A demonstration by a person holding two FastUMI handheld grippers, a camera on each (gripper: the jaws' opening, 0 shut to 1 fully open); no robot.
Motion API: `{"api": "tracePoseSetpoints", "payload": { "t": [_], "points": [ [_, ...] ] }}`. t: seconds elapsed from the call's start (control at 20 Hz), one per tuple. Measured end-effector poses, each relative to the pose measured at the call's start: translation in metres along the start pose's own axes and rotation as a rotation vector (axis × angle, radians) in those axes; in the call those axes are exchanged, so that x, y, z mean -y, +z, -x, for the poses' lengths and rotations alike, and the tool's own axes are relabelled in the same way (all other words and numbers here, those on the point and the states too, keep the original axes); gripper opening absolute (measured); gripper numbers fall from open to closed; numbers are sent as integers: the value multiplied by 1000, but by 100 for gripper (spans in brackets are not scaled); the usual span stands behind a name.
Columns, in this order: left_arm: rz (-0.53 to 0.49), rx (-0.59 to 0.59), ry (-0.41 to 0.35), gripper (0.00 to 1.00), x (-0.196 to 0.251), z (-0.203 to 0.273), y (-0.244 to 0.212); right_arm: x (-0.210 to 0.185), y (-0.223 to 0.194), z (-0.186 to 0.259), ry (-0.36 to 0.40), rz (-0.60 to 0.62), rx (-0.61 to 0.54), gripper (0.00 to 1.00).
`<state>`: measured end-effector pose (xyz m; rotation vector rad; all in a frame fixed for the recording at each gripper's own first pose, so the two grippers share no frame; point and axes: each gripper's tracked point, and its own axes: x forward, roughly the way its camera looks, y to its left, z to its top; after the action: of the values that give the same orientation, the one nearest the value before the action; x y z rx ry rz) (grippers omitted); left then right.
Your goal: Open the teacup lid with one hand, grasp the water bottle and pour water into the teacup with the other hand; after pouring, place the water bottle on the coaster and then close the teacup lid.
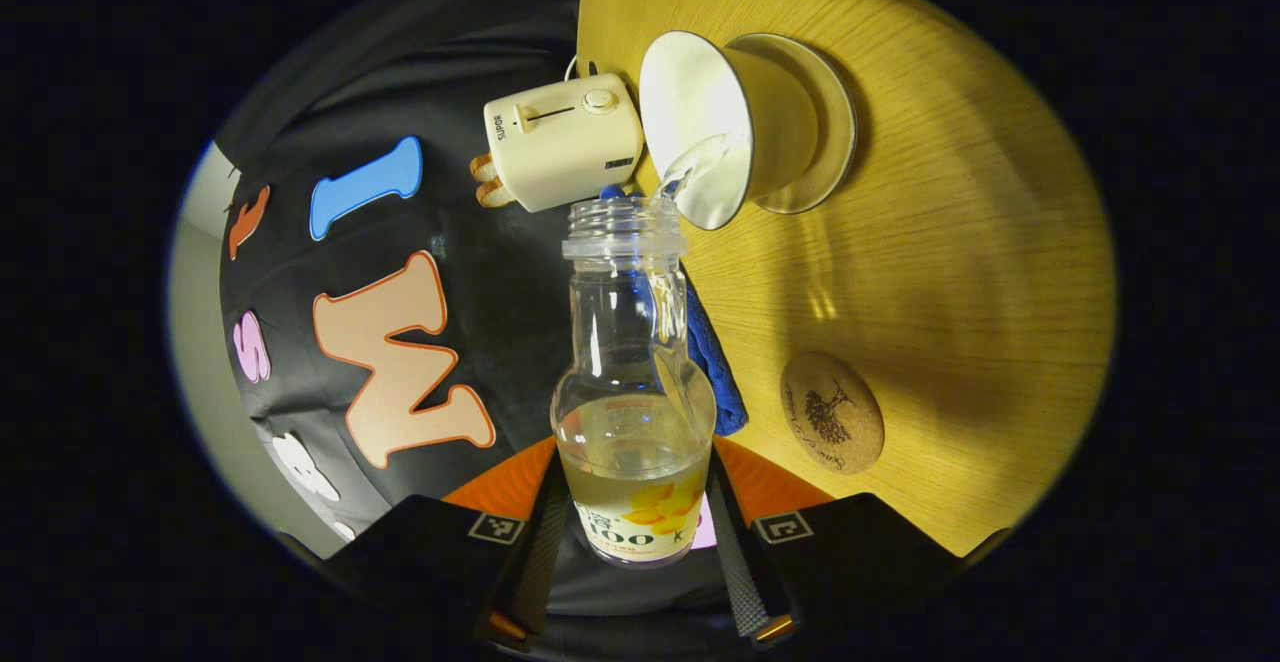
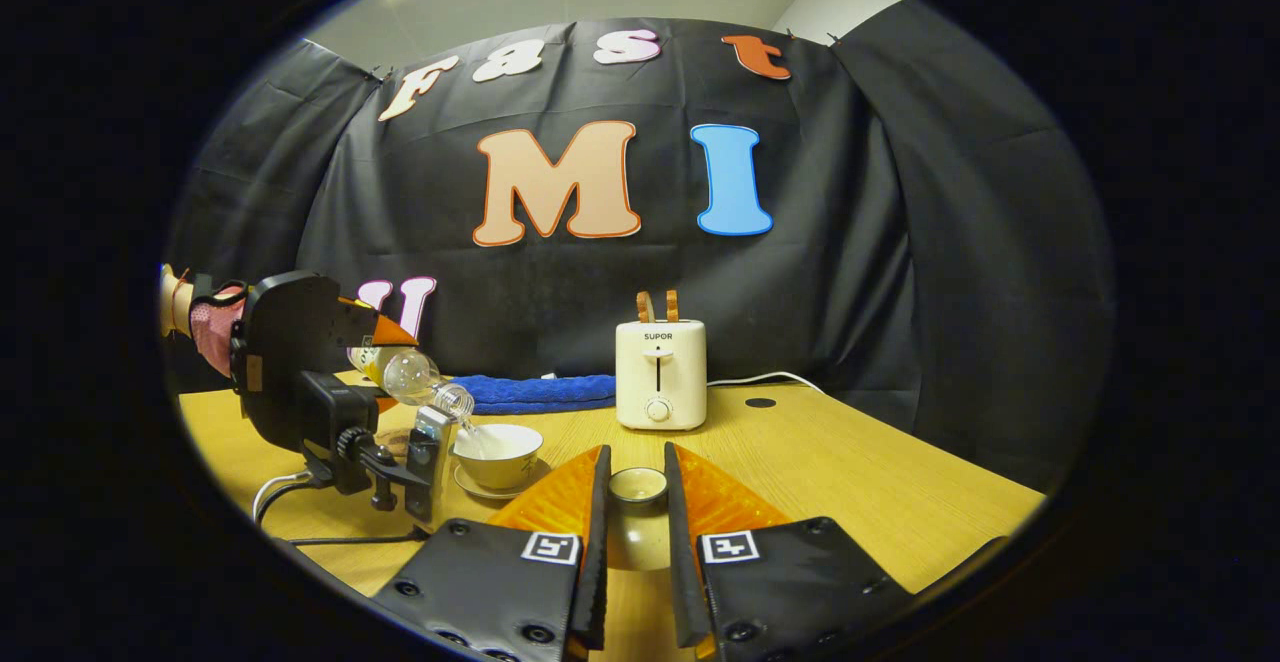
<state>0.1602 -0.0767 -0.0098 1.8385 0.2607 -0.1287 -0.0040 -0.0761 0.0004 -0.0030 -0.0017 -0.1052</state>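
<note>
My left gripper [image 1: 635,467] is shut on a clear water bottle [image 1: 632,362], tilted with its open neck at the rim of the white teacup [image 1: 700,132]. A thin stream of water runs into the cup, which stands on its saucer [image 1: 825,122]. The bottle is partly full. A round cork coaster [image 1: 832,412] lies bare on the table near the cup. In the right gripper view my right gripper [image 2: 636,464] is shut on the white teacup lid [image 2: 638,487], held above the table to the right of the teacup [image 2: 497,452]. The left gripper [image 2: 385,367] and bottle [image 2: 410,377] show there at the left.
A cream toaster [image 2: 660,374] stands at the back of the wooden table [image 2: 850,462], its cable trailing right. A folded blue cloth [image 2: 540,392] lies to the left of the toaster, behind the cup. A person's gloved hand [image 2: 205,327] holds the left gripper.
</note>
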Motion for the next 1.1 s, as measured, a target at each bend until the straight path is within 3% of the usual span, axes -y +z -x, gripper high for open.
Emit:
{"api": "tracePoseSetpoints", "payload": {
  "t": [1.1],
  "points": [
    [-288, -13, 90, 68, -20, 7, 4, 0, 1, 1, 0, 0, -1, 30]
  ]
}}
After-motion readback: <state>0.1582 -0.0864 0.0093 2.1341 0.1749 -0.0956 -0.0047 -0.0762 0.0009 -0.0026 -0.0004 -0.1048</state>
